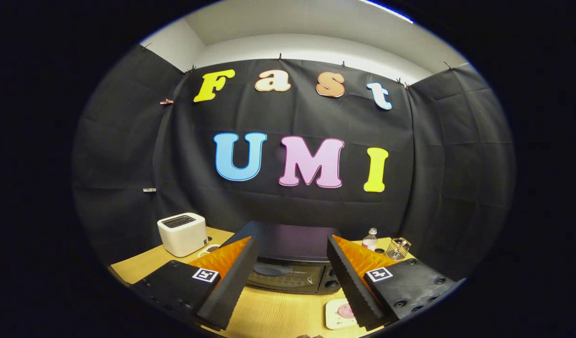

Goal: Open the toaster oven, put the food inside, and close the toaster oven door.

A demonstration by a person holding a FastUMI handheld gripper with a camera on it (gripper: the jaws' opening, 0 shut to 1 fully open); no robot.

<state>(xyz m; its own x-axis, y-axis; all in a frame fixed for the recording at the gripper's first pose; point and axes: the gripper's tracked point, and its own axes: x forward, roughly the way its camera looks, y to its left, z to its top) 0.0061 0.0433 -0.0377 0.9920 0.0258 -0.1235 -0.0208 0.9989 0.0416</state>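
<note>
While my two fingers [231,281] are standing wide apart and pressing on nothing, my gripper [292,277] is hovering above a wooden table [269,314] with a smooth, pale grain. Each finger is showing as a long wedge, its inner face ridged like a saw edge, and each is carrying a small square marker near its base.

Between my fingers and just beyond them, the oven [290,263] is sitting on the table. It is looking like a low, dark box with a flat matte top and a glossy front; its door is appearing closed, with a rounded handle across the upper part of the glass. Small round knobs are showing at the right end of its front, close by my right finger.

Off beyond my left finger, a toaster [182,234] is standing near the table's back edge, a smooth boxy shape with rounded corners and a dark slot in its top. Just beside it, a small round dish [210,249] is peeking out behind my left fingertip; what it is holding I cannot tell.

Near my right finger, close to me, a square plate [338,314] with rounded corners is lying flat, and a pinkish round food [346,310] is resting on it, partly hidden by the finger. Beyond my right finger, a small clear plastic bottle [370,240] is standing upright, and next to it a wire-mesh cup [398,248] is sitting tilted.
</note>
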